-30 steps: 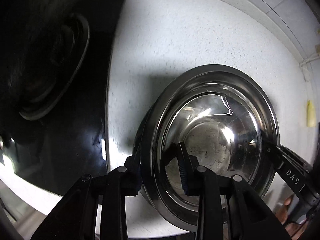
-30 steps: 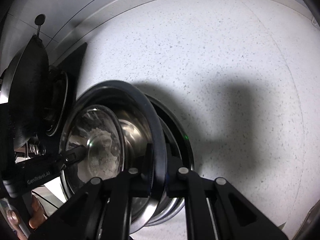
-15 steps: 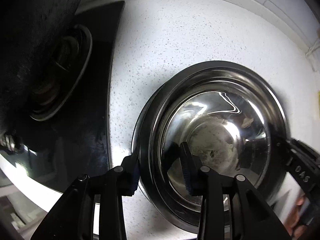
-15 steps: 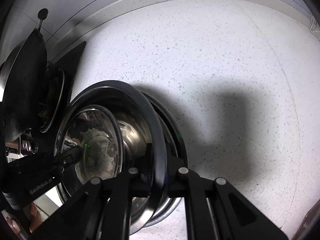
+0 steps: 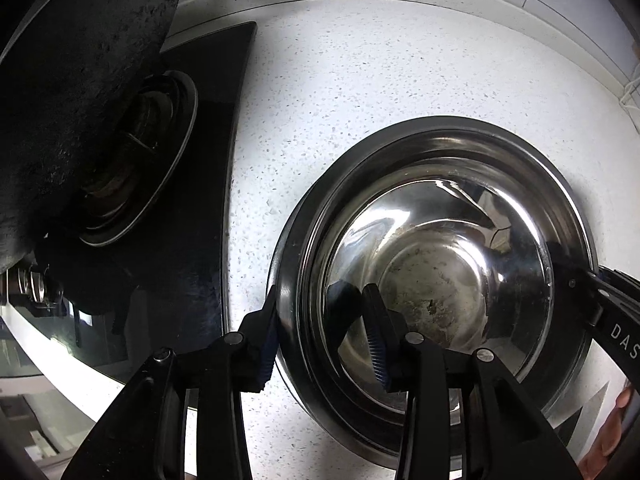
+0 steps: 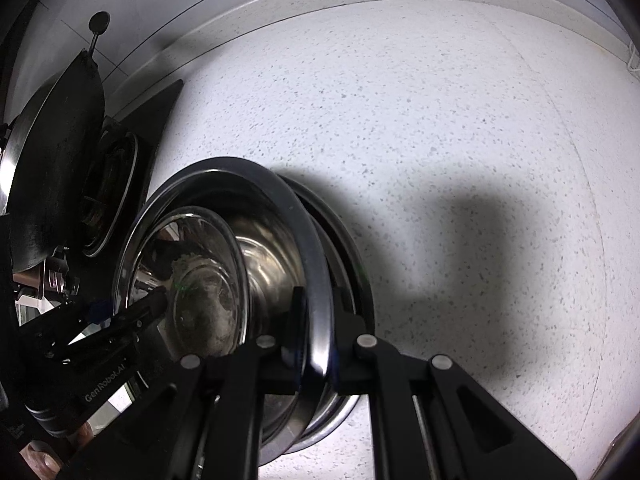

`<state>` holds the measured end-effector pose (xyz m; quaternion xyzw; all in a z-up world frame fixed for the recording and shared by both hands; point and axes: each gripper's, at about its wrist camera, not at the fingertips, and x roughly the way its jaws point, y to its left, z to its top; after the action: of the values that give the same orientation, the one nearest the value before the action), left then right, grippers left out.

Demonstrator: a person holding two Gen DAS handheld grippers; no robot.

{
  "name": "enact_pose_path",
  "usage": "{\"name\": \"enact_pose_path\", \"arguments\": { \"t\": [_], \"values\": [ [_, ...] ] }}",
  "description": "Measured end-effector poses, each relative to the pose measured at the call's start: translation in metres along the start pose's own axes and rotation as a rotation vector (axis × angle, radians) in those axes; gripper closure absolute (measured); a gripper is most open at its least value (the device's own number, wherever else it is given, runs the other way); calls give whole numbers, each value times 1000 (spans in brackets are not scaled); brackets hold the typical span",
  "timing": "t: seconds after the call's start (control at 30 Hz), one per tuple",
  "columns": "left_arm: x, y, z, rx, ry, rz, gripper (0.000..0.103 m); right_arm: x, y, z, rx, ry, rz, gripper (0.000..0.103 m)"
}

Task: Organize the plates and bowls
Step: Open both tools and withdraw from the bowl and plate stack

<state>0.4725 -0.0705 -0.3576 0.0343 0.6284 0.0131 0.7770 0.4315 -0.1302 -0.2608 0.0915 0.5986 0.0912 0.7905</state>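
Note:
Shiny steel bowls (image 5: 436, 280) sit nested on the white speckled counter (image 5: 360, 100). My left gripper (image 5: 322, 332) straddles the stack's left rim, one pad outside and one inside the bowl. Its jaws are opening and neither pad presses the rim. My right gripper (image 6: 320, 332) is shut on the rim of the upper steel bowl (image 6: 280, 216), which tilts up off the lower bowl (image 6: 352, 264). In the left wrist view the right gripper (image 5: 580, 280) shows at the bowl's right rim. In the right wrist view the left gripper (image 6: 128, 308) reaches into the bowl's left side.
A black glass hob (image 5: 208, 200) with a round burner (image 5: 136, 168) lies left of the bowls. A dark rough wok (image 5: 72, 80) hangs over it. A tiled wall (image 6: 200, 0) runs along the counter's back. A person's fingers (image 6: 40, 456) show at the bottom left.
My left gripper's jaws have spread wider around the rim, and its view has shifted so the hob and wok loom larger. My right gripper has kept its hold on the tilted bowl.

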Motion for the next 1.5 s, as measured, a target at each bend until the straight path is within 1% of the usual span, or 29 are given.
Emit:
{"name": "enact_pose_path", "arguments": {
  "t": [0.07,0.13,0.17,0.2,0.27,0.37,0.43,0.5,0.57,0.63,0.77,0.9,1.07,1.2,1.23,1.27,1.3,1.33,1.4,1.5],
  "values": [
    [-2,-3,-4,0,-10,9,69,2,0,1,-5,17,4,93],
    [-4,-5,-6,8,-17,29,69,12,-5,1,31,78,29,92],
    [-5,-6,-6,8,-23,29,69,14,-8,1,52,87,45,92],
    [0,-6,-13,5,-23,32,67,13,-8,1,57,80,47,92],
    [-2,-6,-15,-7,-39,48,67,13,-8,-1,66,87,45,92],
    [-5,-4,-17,-37,-54,67,58,11,-11,-4,89,88,59,90],
    [-8,0,-17,-56,-64,66,58,4,-14,-6,107,73,72,90],
    [-14,-1,-20,-58,-77,85,58,-5,-18,-9,124,56,79,89],
    [-22,2,-19,-50,-87,109,57,-17,-21,-10,137,36,70,81],
    [-30,2,-22,-44,-101,121,55,-28,-25,-11,152,15,72,78],
    [-47,7,-33,-63,-140,102,54,-44,-31,-18,189,-10,65,78],
    [-71,11,-48,-67,-184,77,54,-61,-31,-33,207,-35,54,78],
    [-107,16,-78,-48,-254,40,52,-90,-33,-69,225,-74,35,78],
    [-137,20,-109,-19,-308,10,51,-118,-26,-106,244,-113,36,78],
    [-147,19,-118,-13,-321,3,51,-129,-22,-121,242,-133,27,78],
    [-154,22,-128,-10,-335,-6,47,-139,-20,-132,240,-149,18,78],
    [-160,25,-135,-7,-347,-8,38,-144,-16,-140,239,-160,7,78],
    [-166,29,-145,-6,-359,-11,34,-154,-11,-153,236,-175,-10,78],
    [-183,36,-170,-1,-396,-19,34,-171,-5,-176,234,-205,-29,78],
    [-203,49,-201,-1,-430,-21,34,-199,5,-215,235,-257,-51,78]
  ]
}}
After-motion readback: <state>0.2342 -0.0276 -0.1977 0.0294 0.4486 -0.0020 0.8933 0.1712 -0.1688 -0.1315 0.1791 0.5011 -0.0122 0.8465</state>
